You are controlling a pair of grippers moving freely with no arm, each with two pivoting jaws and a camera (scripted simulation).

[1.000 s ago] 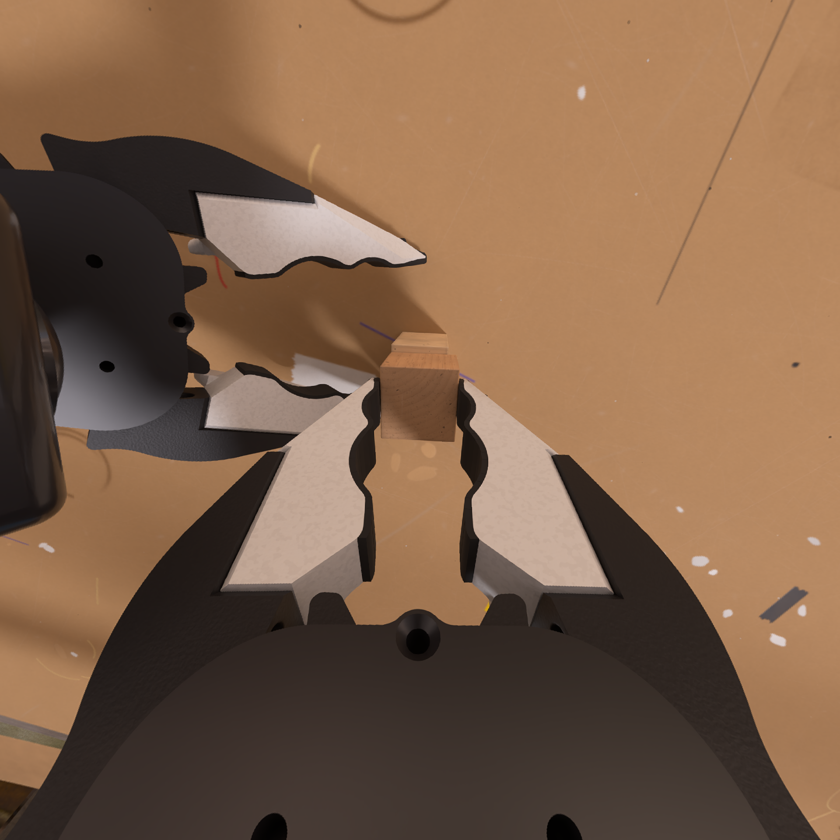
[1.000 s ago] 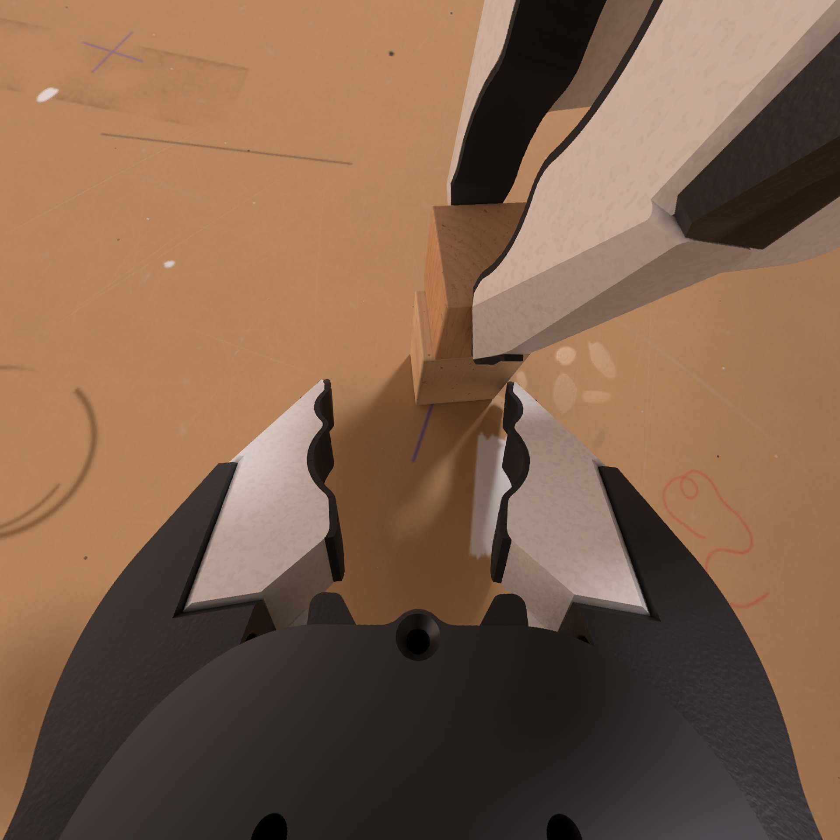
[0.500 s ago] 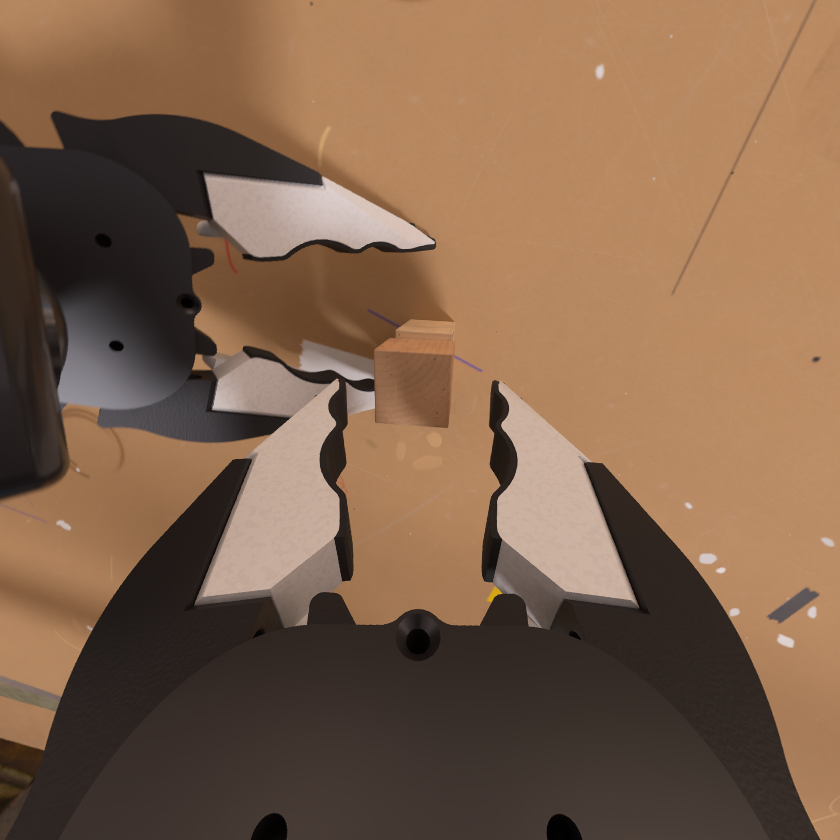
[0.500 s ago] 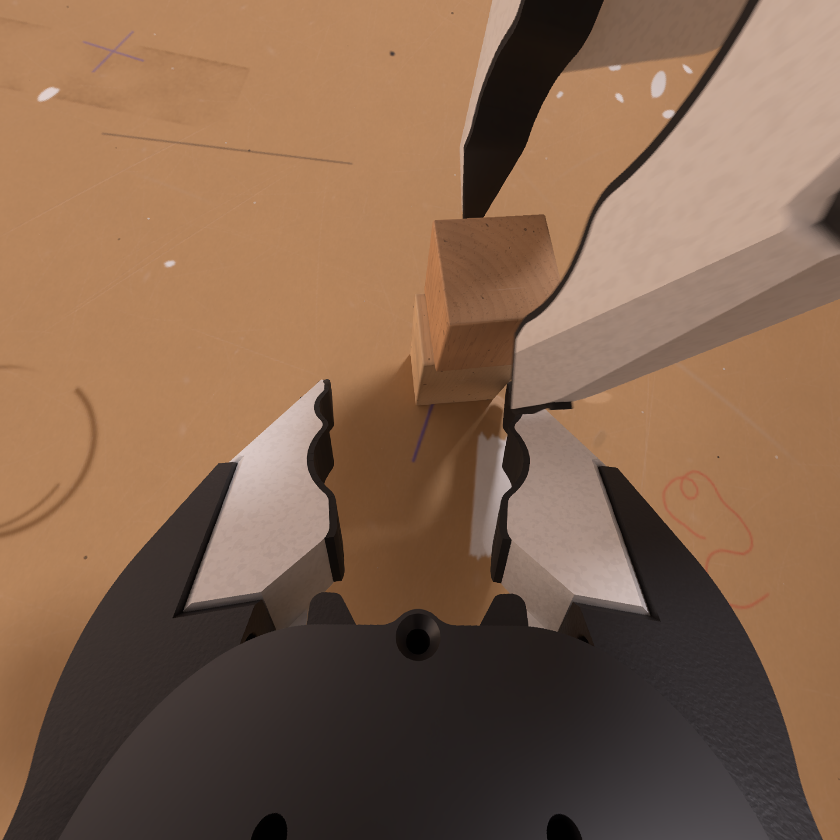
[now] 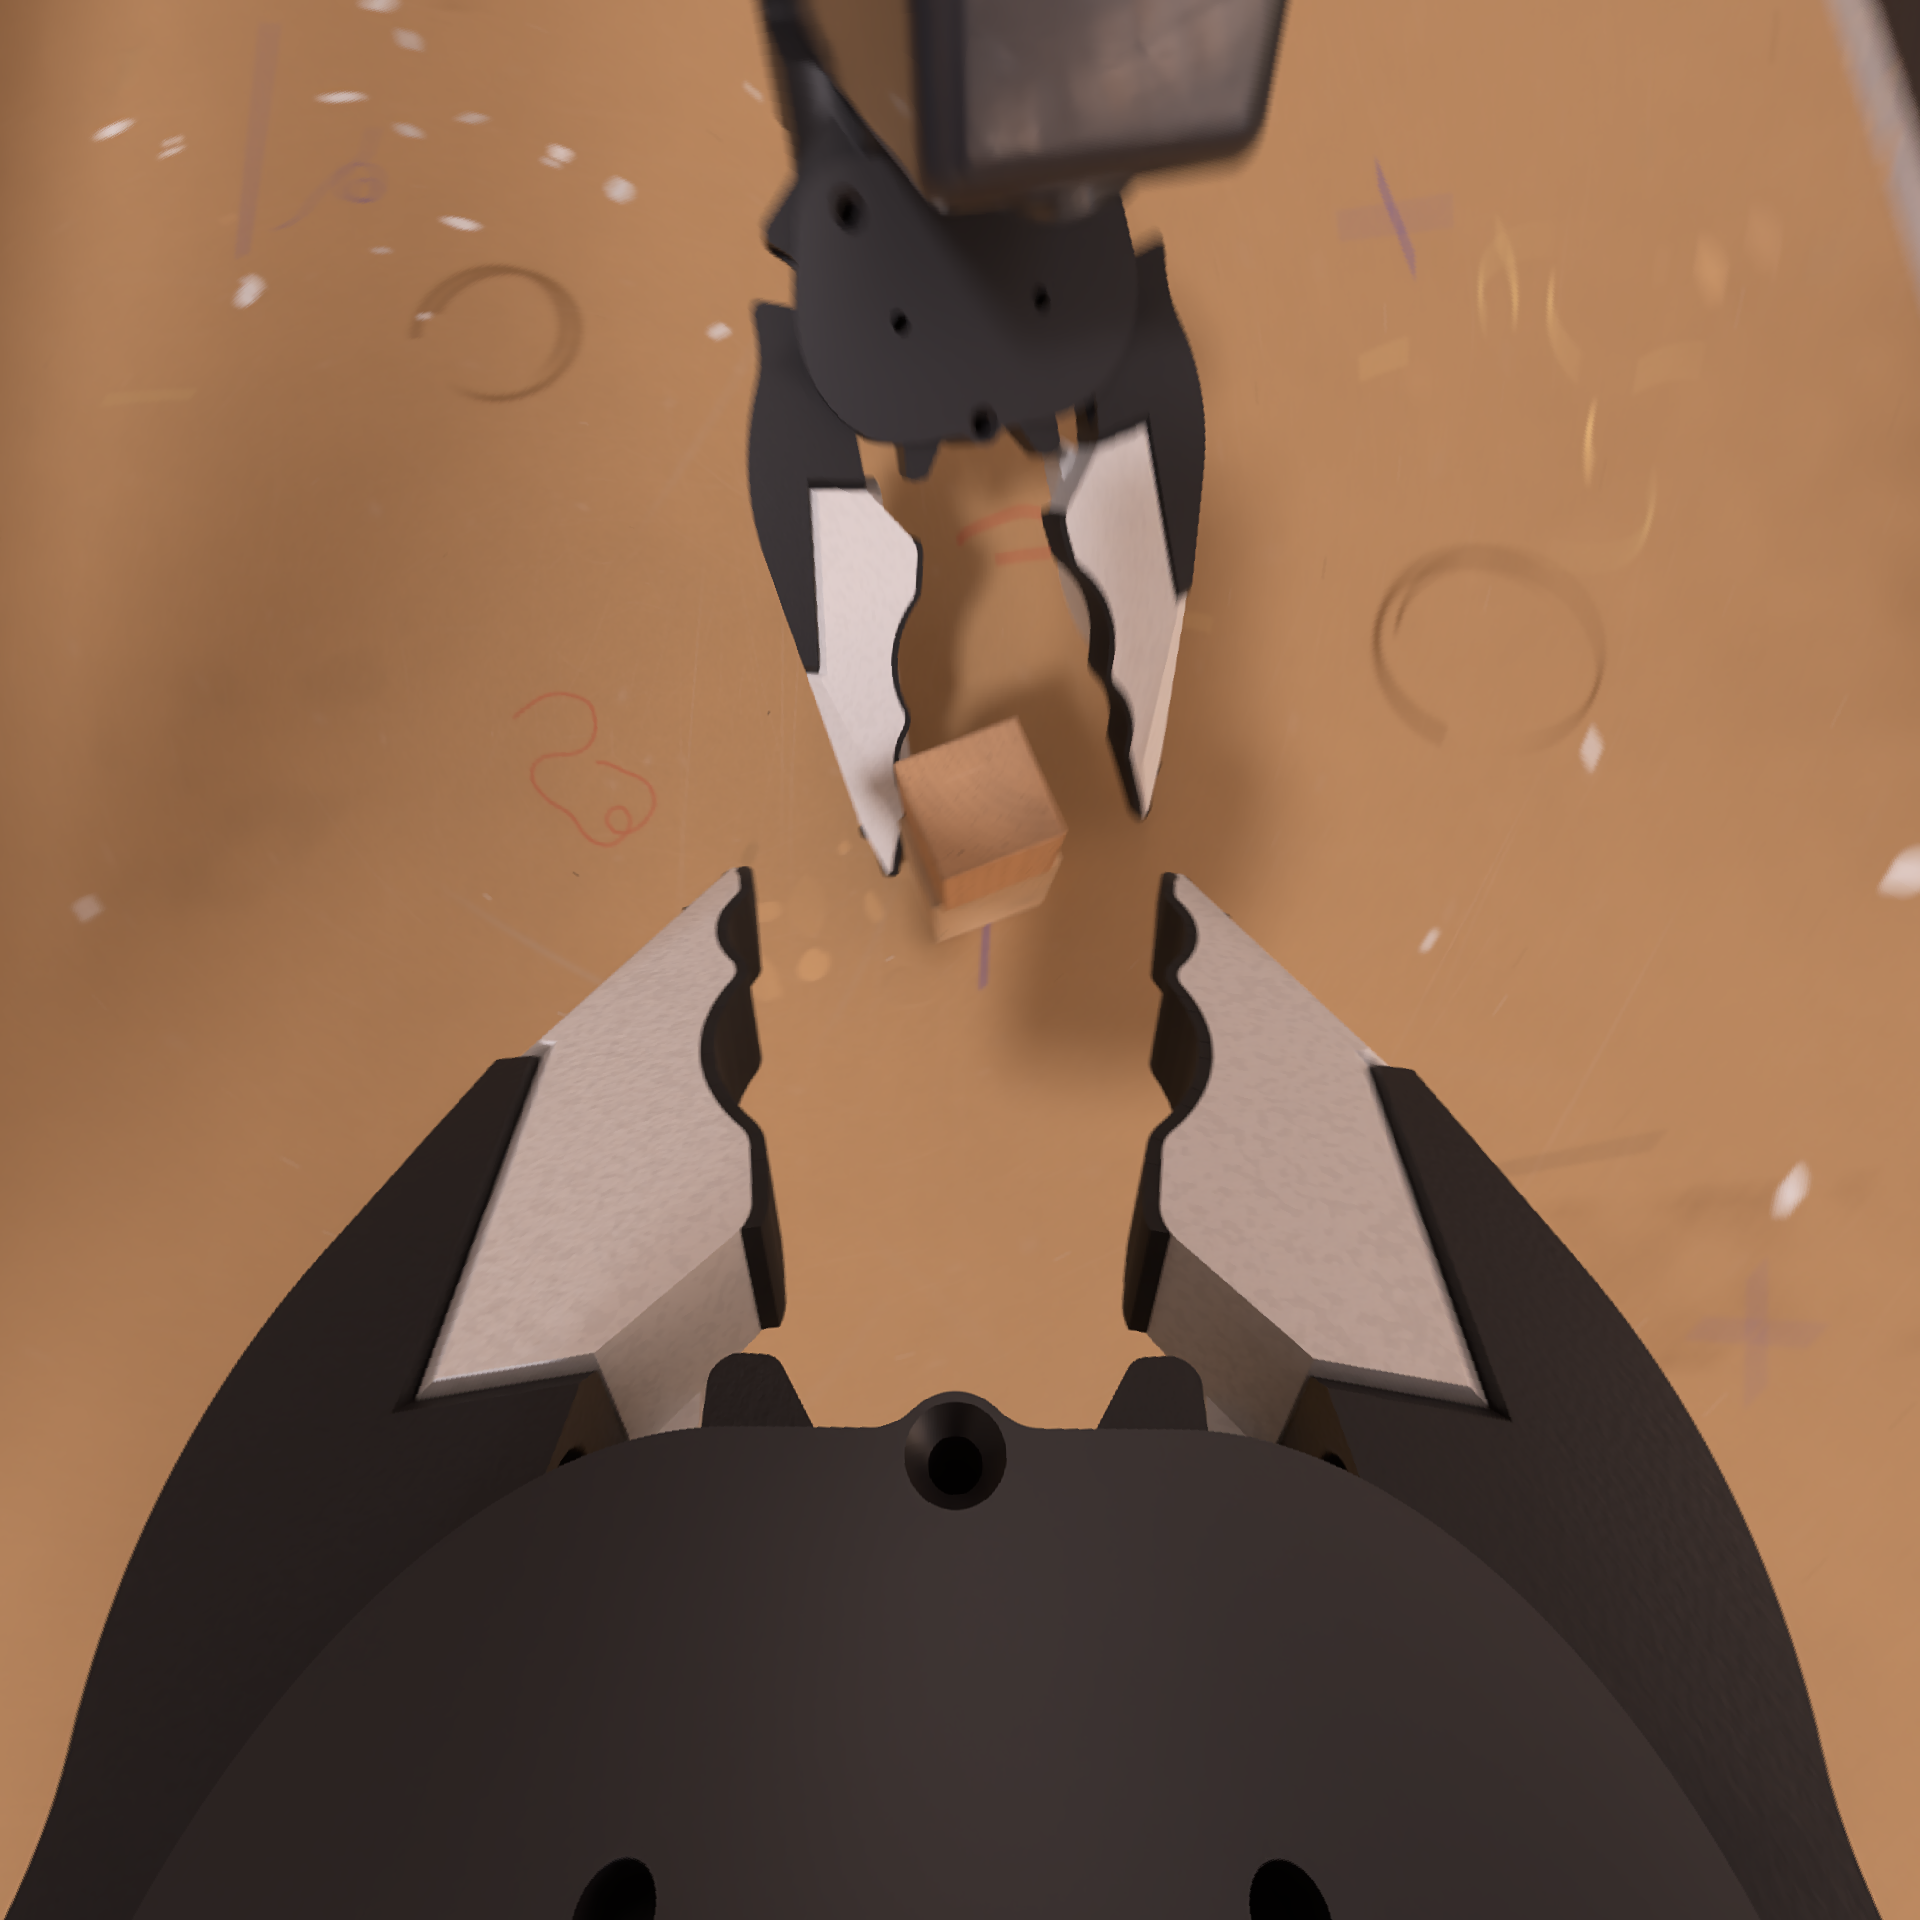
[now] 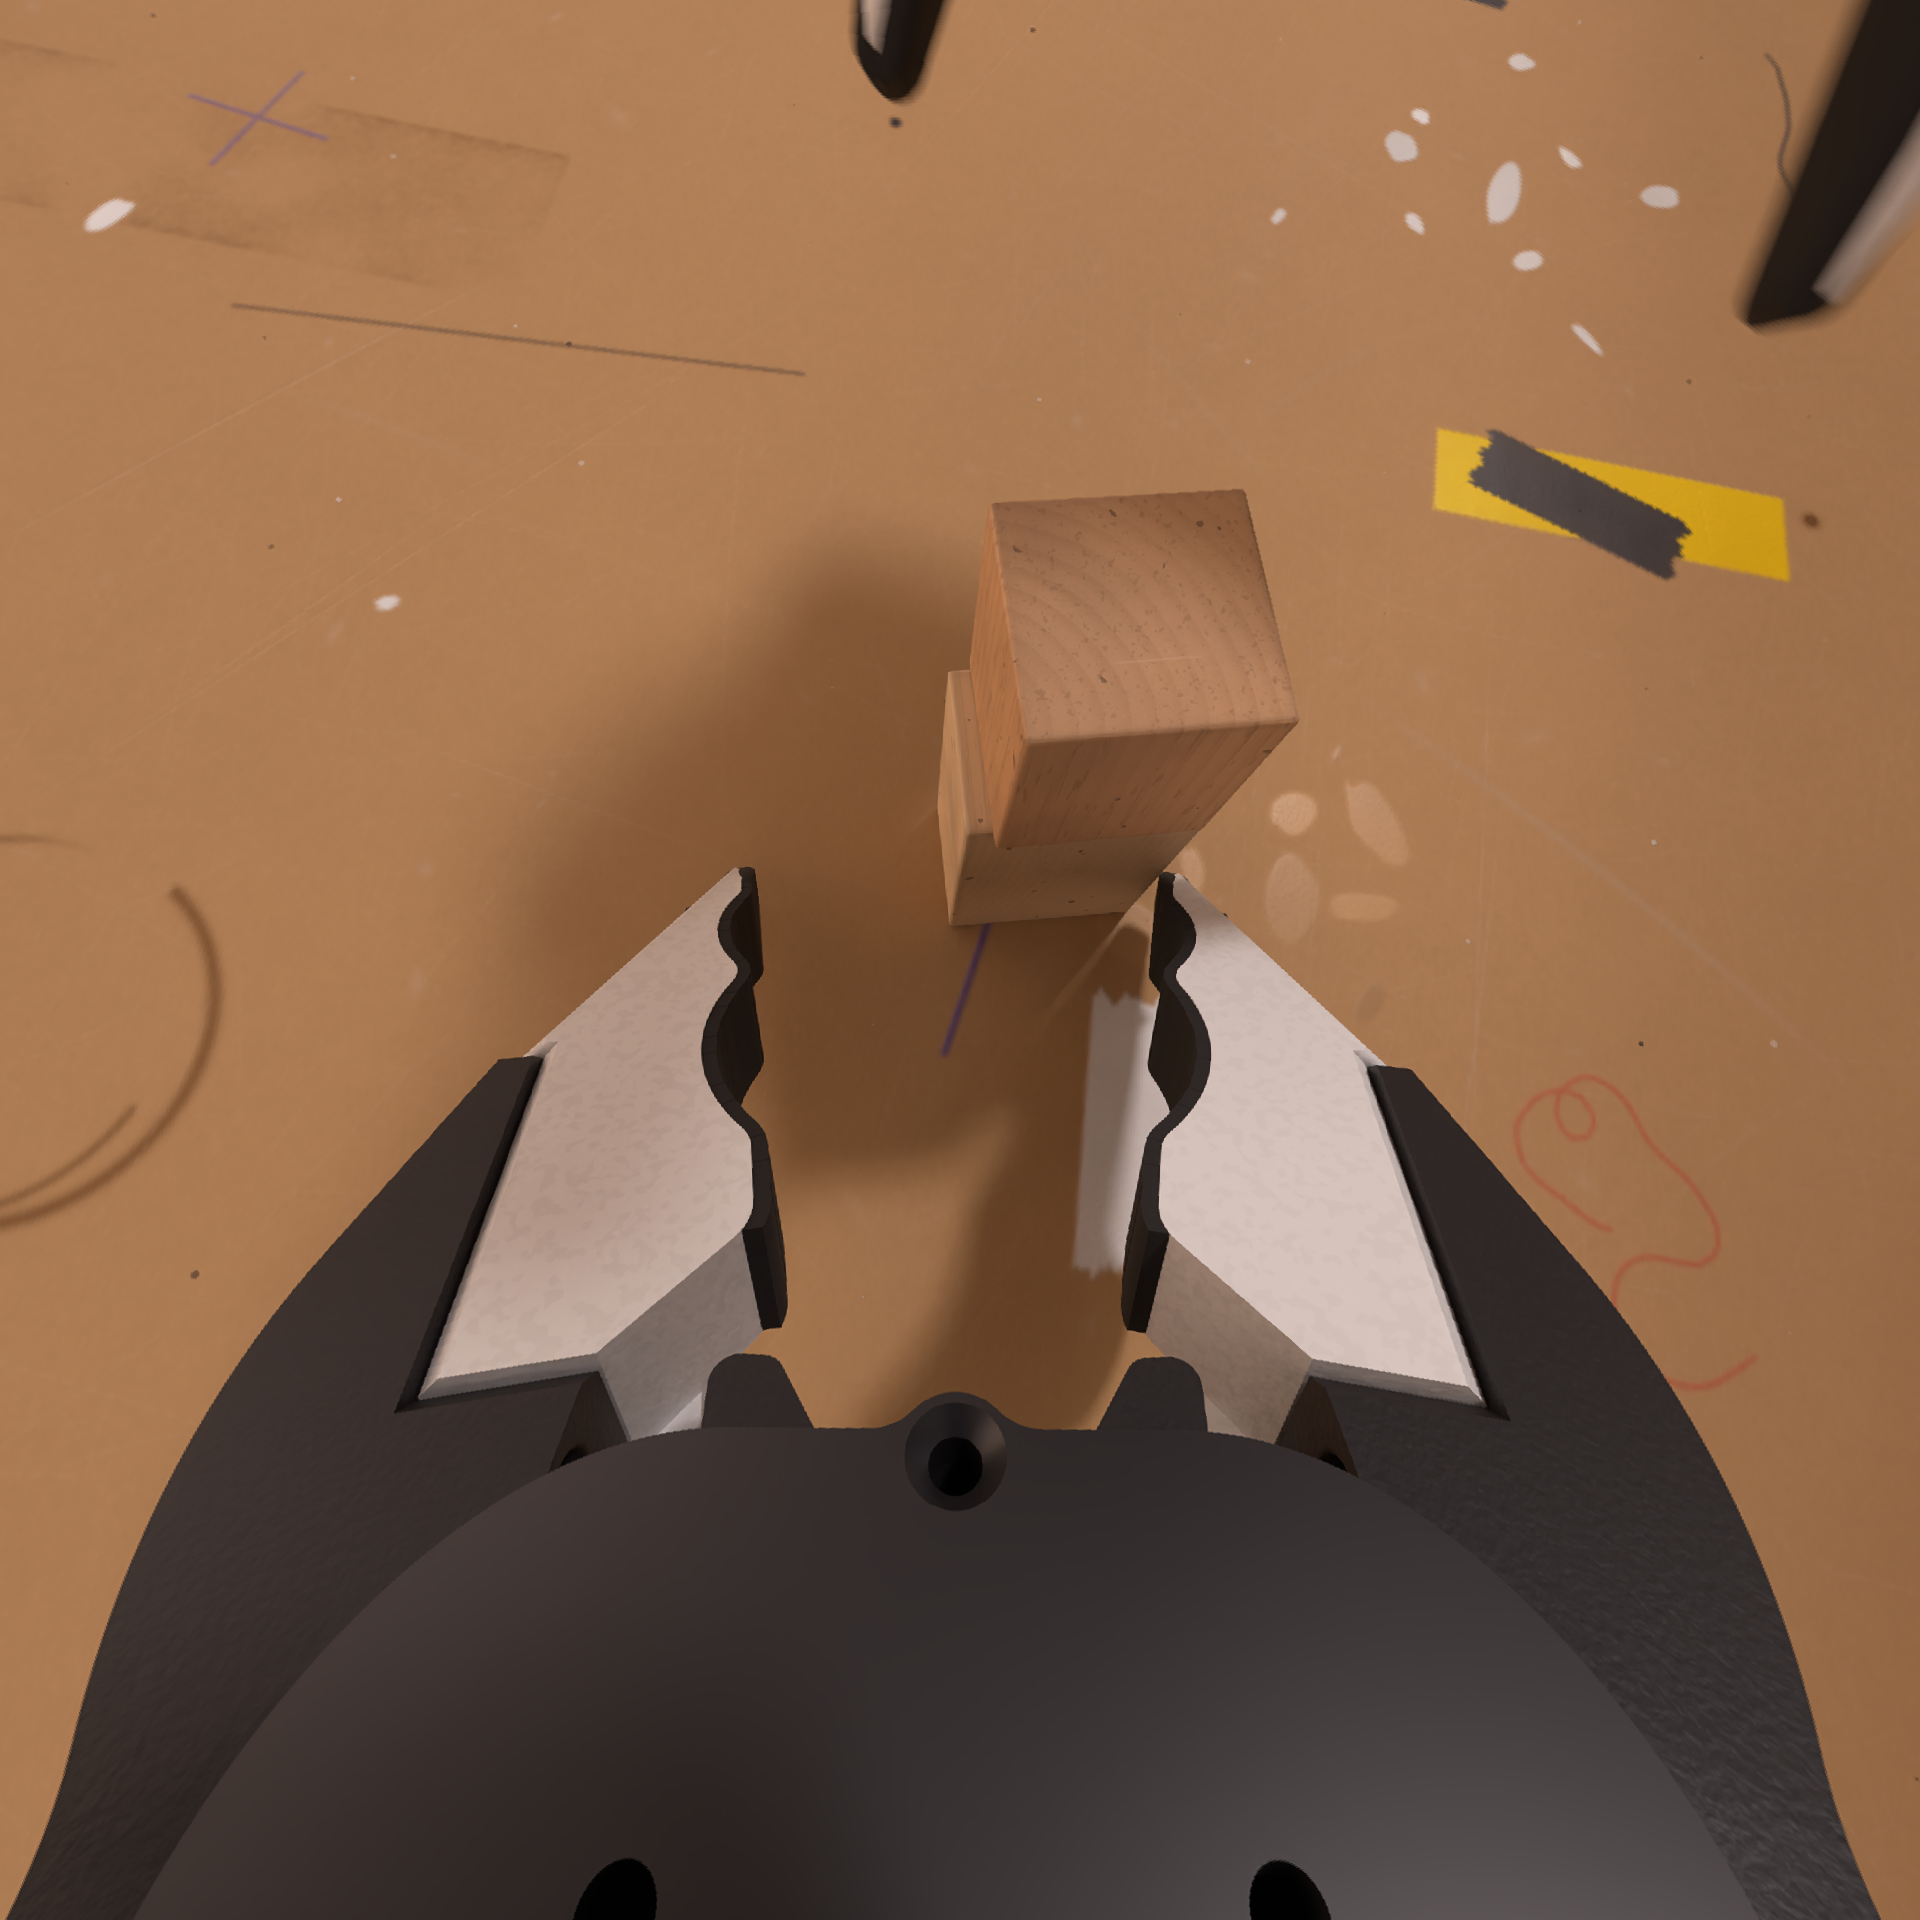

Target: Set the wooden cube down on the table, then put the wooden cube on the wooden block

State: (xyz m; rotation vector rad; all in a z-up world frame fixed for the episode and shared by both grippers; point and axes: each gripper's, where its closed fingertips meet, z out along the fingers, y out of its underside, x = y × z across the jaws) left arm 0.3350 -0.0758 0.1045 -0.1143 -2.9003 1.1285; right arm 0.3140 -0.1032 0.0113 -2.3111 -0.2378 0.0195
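The wooden cube [image 6: 1127, 665] sat skewed atop the wooden block [image 6: 1049, 873] on the desk [image 6: 520, 623], both claws, left [image 5: 954, 875] and right [image 6: 954, 875], spread and empty, so backing straight off seemed wisest.

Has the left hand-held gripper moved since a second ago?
Yes. The left hand-held gripper has let go and pulled back from the wooden cube, which sits on the wooden block; only its fingertips show.
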